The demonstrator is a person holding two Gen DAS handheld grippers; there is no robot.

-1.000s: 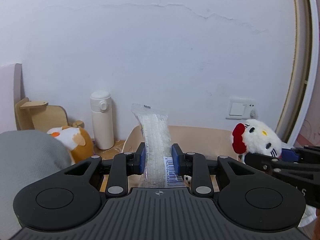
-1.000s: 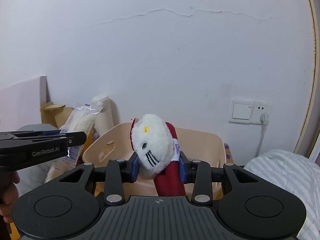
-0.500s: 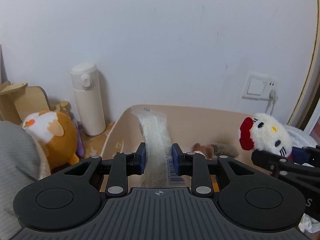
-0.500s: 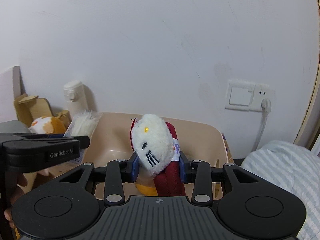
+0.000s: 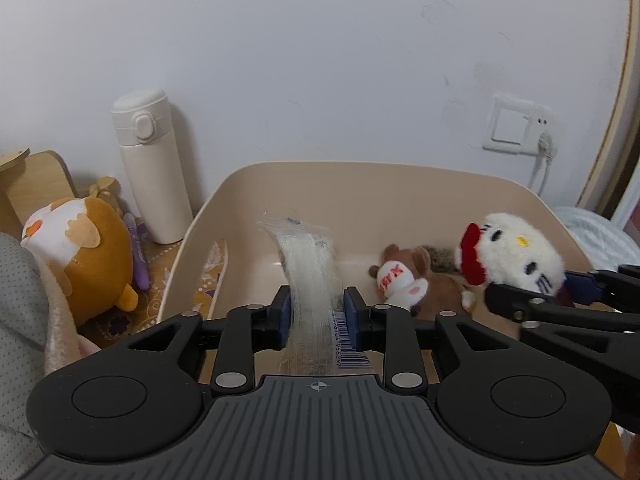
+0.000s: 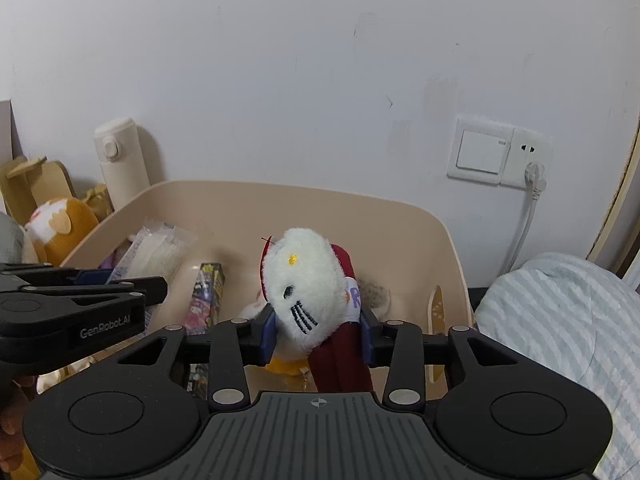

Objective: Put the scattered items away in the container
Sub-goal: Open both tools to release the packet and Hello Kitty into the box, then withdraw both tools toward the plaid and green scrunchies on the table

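A beige tub (image 5: 360,172) stands against the wall. My left gripper (image 5: 316,304) is over its left half. A clear packet of white strips (image 5: 308,264) with a barcode stands between its pads, and the jaws are starting to open. My right gripper (image 6: 318,320) is over the tub's (image 6: 320,192) middle. Its pads still press on a white plush cat with a red bow (image 6: 304,280), and its jaws are opening. Inside the tub lie a brown plush bear (image 5: 404,276) and a colourful box (image 6: 206,300). The cat (image 5: 516,252) and right gripper (image 5: 520,292) show at the right of the left wrist view.
A white flask (image 5: 148,168), an orange and white plush (image 5: 88,248) and a wooden stand sit left of the tub. Grey cloth (image 5: 20,300) fills the near left. A wall socket with a plug (image 6: 532,172) and striped bedding (image 6: 560,320) are on the right.
Both grippers have come forward and down over the tub with their loads. The tub's inside and contents now show. The right pads stand slightly wider around the cat.
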